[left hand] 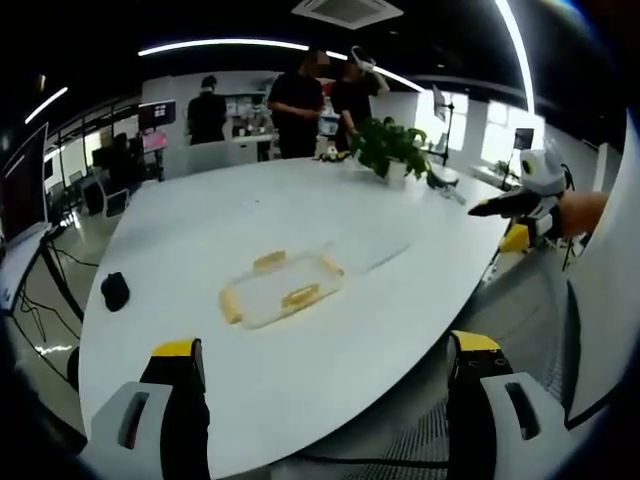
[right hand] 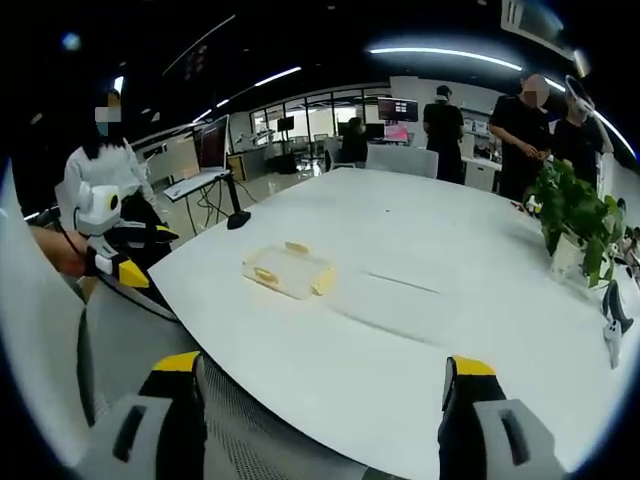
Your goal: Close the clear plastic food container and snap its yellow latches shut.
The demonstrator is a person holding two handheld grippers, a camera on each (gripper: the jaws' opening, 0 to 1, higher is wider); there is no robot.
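Observation:
The clear plastic container (left hand: 283,290) with yellow latches on its sides lies flat on the white table (left hand: 300,200), a short way beyond my left gripper (left hand: 325,365), whose jaws stand wide apart and empty. In the right gripper view the same container (right hand: 290,270) sits near the table's left edge, well ahead of my right gripper (right hand: 320,375), also open and empty. A faint clear shape (left hand: 372,255) lies just beside the container; I cannot tell whether it is a lid. The right gripper (left hand: 525,205) also hangs off the table's right side, in a hand.
A potted plant (left hand: 390,148) stands at the table's far end, and a black mouse (left hand: 115,291) lies at its left edge. Several people (left hand: 297,105) stand behind the table. A grey mesh chair back (right hand: 260,440) is under my right gripper. Desks with monitors (right hand: 213,142) lie beyond.

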